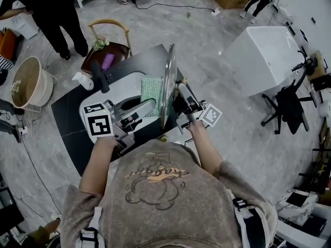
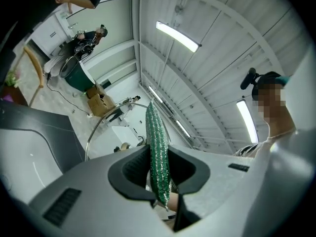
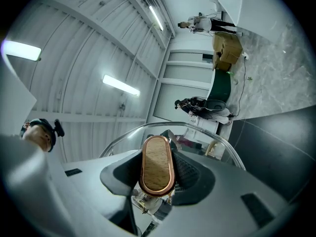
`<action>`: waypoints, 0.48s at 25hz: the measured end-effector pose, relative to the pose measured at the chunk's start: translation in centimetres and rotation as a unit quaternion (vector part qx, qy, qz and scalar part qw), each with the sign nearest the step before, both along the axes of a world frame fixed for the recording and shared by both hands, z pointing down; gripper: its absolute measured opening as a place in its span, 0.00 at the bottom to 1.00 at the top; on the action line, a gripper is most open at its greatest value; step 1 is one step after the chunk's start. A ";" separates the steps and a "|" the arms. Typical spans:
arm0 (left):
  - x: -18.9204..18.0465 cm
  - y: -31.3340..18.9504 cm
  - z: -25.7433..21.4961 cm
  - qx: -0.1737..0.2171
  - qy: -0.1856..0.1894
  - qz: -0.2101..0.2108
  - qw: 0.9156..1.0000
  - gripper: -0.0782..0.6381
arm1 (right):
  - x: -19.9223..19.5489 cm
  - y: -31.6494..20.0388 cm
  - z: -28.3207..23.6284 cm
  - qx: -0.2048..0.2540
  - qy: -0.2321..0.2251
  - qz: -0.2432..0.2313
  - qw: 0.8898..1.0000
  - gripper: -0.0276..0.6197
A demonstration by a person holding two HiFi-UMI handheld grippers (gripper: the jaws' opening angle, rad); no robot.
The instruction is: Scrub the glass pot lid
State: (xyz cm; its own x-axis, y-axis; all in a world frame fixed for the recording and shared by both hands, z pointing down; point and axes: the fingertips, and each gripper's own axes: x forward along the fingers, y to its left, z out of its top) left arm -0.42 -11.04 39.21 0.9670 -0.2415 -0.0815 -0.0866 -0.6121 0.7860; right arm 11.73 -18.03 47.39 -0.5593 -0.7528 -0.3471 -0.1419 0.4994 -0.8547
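My right claw (image 1: 177, 93) is clamped on the glass pot lid's (image 1: 168, 87) handle (image 3: 157, 164) and holds the lid upright on its edge above the dark surface (image 1: 139, 61). My left claw (image 1: 148, 105) is closed on a green scouring cloth (image 1: 151, 96), which sits at the lid's left face. I cannot tell whether the two touch.

A wooden-backed chair (image 1: 109, 37) stands behind the surface. A pale basket (image 1: 30, 81) is off to the left, and a white cabinet (image 1: 264, 58) and a black office chair (image 1: 287, 105) are to the right. A person in dark clothes (image 1: 54, 9) stands at the far left.

In the head view the lid is edge-on and covers the right claw's tips. The right gripper view shows them, with both pads of the right claw (image 3: 158, 174) pressed on the wood-toned, copper-rimmed handle and the glass rim (image 3: 197, 130) arching beyond. The left gripper view shows the cloth (image 2: 159, 157) edge-on, pinched in the left claw (image 2: 159, 171), with the lid's metal rim (image 2: 98, 128) curving behind it.
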 end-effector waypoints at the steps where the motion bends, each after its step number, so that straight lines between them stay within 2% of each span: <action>1: 0.1 -0.4 0.0 0.001 -0.002 -0.004 1.000 0.23 | -0.2 0.0 0.0 0.000 0.000 -0.003 1.000 0.33; 4: 0.6 -1.4 0.8 0.004 -0.018 -0.015 1.000 0.23 | -0.9 0.3 0.1 -0.003 -0.008 -0.013 1.000 0.33; 8: 1.6 -2.5 3.0 0.022 -0.061 -0.023 0.998 0.23 | -1.6 0.6 0.0 -0.005 -0.014 -0.021 1.000 0.33; 12: 2.4 -3.7 5.6 0.019 -0.090 -0.032 0.995 0.23 | -2.0 0.9 -0.4 0.001 -0.014 -0.027 1.000 0.33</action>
State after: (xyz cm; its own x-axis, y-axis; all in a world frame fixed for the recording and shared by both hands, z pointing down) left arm 2.01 -14.76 44.84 0.9497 -0.3024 0.0810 -0.2628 -0.6296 0.7311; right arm 9.69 -17.11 46.96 -0.5884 -0.7219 -0.3642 -0.0911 0.5067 -0.8573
